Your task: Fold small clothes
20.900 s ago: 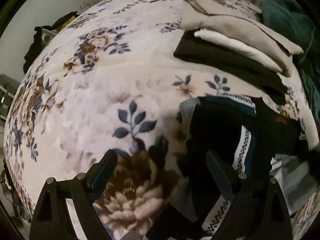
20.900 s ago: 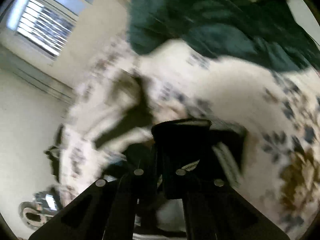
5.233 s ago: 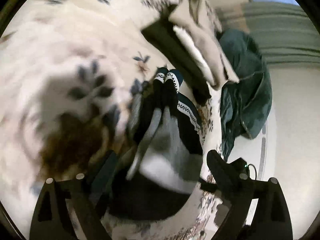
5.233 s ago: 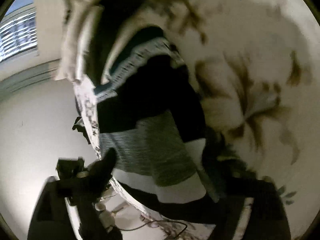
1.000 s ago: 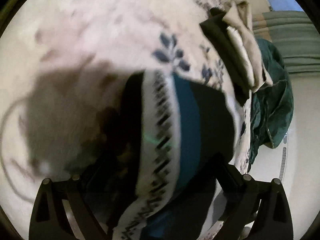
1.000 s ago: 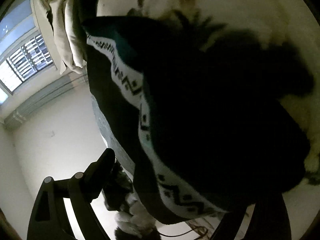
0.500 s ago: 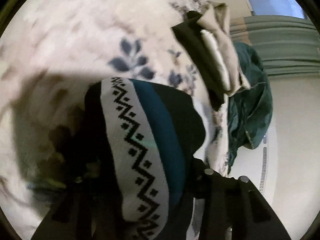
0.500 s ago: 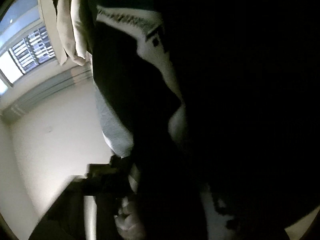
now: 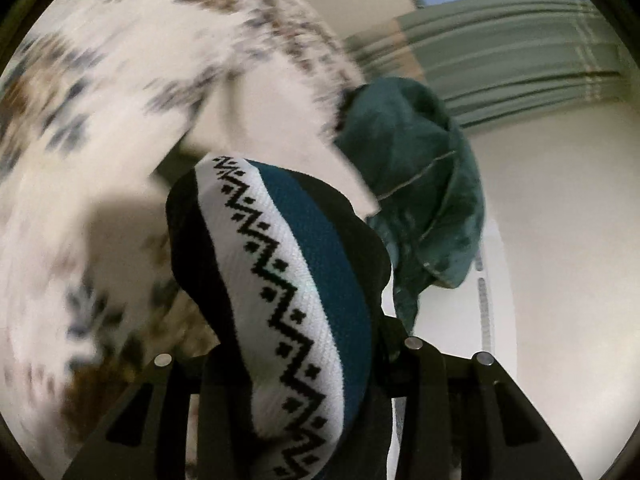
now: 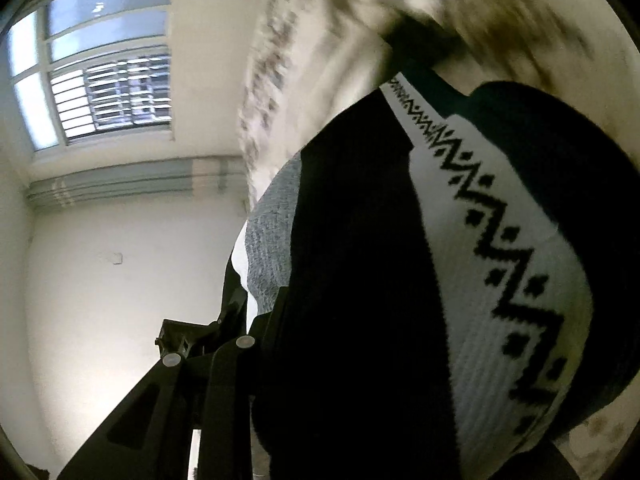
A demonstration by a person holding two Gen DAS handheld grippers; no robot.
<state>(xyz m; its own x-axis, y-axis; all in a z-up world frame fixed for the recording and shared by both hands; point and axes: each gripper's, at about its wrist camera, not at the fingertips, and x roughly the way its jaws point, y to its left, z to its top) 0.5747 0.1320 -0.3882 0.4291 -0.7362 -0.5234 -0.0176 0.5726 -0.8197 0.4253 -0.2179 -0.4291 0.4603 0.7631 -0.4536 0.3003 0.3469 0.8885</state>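
One patterned sock bundle (image 9: 288,304); one green garment (image 9: 420,184); one floral blanket (image 9: 120,80).
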